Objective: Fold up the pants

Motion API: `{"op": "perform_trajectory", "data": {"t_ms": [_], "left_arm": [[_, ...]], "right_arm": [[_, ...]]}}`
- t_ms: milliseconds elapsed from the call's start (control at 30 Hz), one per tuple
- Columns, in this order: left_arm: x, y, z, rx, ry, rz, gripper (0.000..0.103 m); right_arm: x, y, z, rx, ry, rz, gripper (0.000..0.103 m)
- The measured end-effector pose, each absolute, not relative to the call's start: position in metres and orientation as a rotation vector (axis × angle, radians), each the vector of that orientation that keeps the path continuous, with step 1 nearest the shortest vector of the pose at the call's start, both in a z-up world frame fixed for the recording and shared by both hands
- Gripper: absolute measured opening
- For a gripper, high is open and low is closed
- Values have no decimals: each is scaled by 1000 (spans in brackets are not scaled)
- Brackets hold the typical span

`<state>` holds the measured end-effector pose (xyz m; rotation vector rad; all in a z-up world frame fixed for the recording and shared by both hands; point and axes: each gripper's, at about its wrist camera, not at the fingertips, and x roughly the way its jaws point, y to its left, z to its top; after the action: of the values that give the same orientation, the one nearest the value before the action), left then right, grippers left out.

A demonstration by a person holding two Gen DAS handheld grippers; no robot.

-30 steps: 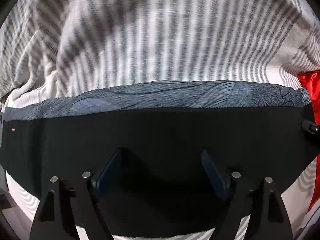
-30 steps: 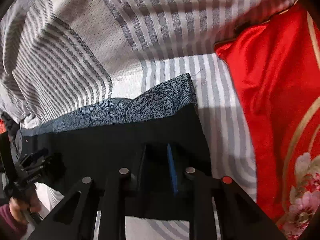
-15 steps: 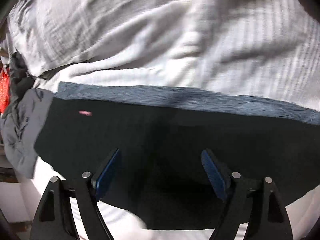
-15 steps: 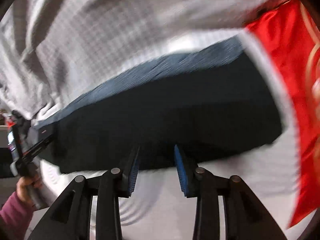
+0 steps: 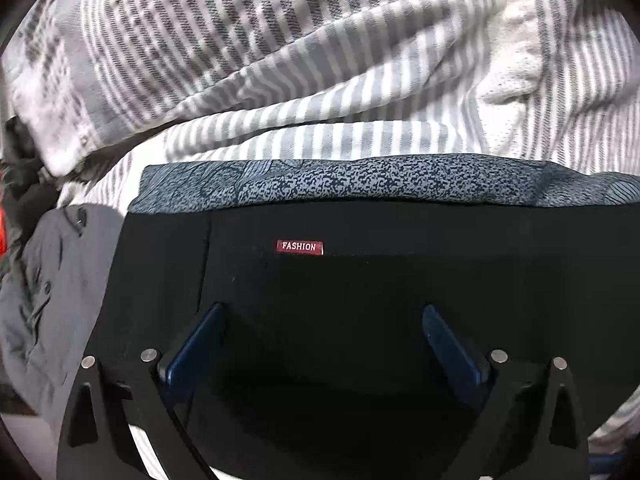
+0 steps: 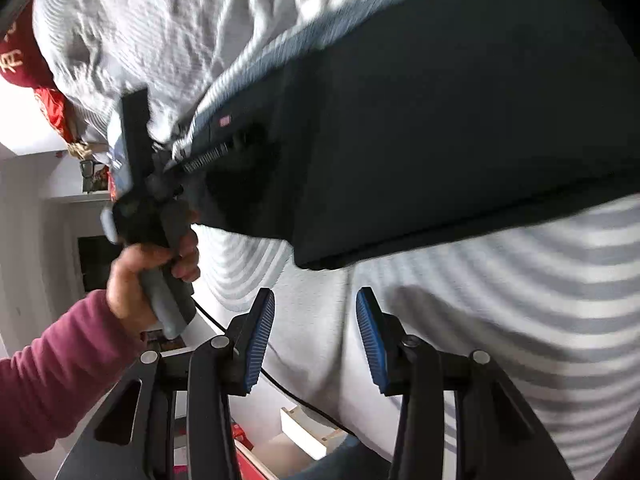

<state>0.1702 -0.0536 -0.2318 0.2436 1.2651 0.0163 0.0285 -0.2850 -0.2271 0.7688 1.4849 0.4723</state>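
Pants (image 5: 360,300) lie folded flat on striped bedsheet (image 5: 320,120), label at 12 o'clock of left gripper (image 5: 320,344). Left fingers wide, empty; right gripper (image 6: 316,320) narrower, empty. Fold looks mostly done; maybe one more fold.

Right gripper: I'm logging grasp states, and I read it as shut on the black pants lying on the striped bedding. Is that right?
Not quite. The right gripper is open: the right wrist view shows its blue-padded fingers apart over bare striped bedding, clear of the black pants. The pants do lie on the striped bedding.
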Motion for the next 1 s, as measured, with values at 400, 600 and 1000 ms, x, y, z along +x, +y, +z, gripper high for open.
{"op": "perform_trajectory", "data": {"t_ms": [400,600,1000], "left_arm": [[172,-34,-237,199,1243,-57,101],[172,-28,-236,185,1243,-64,101],[180,-40,-214,146,1251,-39,102]], "right_arm": [[75,-242,-257,772,1475,392,14],[71,-241,-223,727,1406,462,7],[58,-268,-202,702,1461,416,6]]}}
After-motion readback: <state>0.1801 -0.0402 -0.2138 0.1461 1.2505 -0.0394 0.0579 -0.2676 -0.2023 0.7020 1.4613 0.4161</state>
